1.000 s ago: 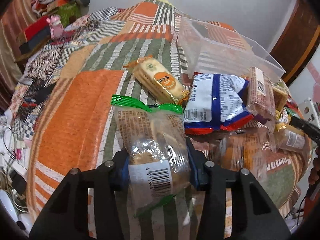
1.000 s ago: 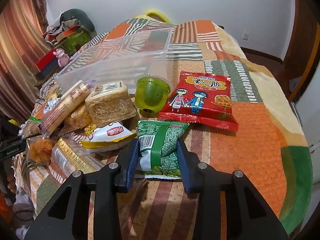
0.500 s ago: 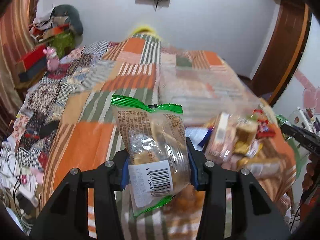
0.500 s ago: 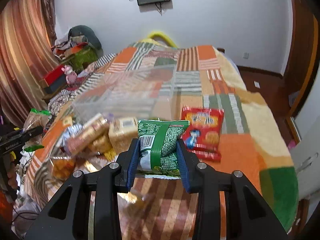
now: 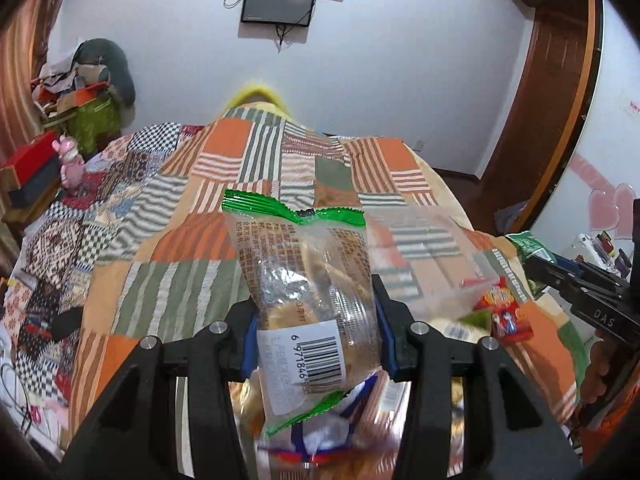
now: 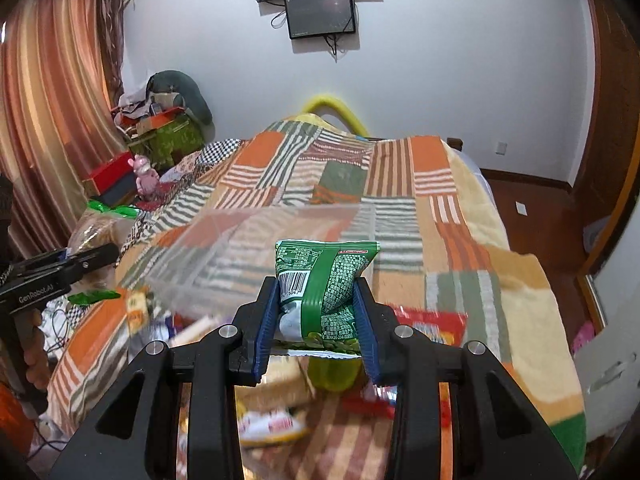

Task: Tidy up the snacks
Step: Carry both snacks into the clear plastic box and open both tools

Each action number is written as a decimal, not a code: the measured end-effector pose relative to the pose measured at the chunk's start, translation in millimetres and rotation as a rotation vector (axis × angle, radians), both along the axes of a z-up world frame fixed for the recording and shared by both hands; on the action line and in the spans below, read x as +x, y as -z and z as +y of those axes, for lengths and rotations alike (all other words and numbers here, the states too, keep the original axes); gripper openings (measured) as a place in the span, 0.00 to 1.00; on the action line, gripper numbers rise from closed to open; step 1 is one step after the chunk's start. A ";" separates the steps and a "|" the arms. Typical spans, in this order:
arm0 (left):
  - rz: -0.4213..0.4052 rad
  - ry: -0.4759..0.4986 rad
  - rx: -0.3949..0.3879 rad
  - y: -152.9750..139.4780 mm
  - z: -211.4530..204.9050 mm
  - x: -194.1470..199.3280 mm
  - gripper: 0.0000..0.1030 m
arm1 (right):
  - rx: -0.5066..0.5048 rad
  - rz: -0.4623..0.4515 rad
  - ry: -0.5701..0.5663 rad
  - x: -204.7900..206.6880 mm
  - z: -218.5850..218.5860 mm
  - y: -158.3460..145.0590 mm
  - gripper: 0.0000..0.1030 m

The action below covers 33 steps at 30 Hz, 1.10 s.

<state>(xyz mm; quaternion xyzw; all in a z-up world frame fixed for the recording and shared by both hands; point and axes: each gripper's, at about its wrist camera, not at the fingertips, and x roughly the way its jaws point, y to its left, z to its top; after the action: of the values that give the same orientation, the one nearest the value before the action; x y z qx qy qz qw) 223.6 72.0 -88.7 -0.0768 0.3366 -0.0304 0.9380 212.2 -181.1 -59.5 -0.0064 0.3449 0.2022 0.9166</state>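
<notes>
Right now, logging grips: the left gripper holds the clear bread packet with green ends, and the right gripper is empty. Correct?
Not quite. The right gripper is shut on a green snack bag, as the right wrist view shows. The left gripper does hold the clear bread packet.

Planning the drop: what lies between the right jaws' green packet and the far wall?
In the right wrist view: the clear plastic bin, then bare patchwork blanket.

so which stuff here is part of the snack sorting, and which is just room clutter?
Job:
- clear bread packet, held in the left tool
- green snack bag, held in the right tool
- clear plastic bin on the bed
- red snack bag
- loose snacks under the tools, blurred

Lying about:
- pink toy
- wall screen
- curtain
- patchwork blanket
</notes>
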 end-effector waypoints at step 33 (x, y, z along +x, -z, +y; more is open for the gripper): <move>0.085 0.074 0.032 34.7 -22.0 85.6 0.57 | -0.083 0.109 -0.038 56.6 32.5 36.2 0.49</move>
<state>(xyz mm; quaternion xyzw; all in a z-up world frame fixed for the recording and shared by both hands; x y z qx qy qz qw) 309.2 50.1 -123.5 -0.0503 0.3794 -0.0565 0.9221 268.8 -148.5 -95.7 -0.0401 0.4024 0.2052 0.8912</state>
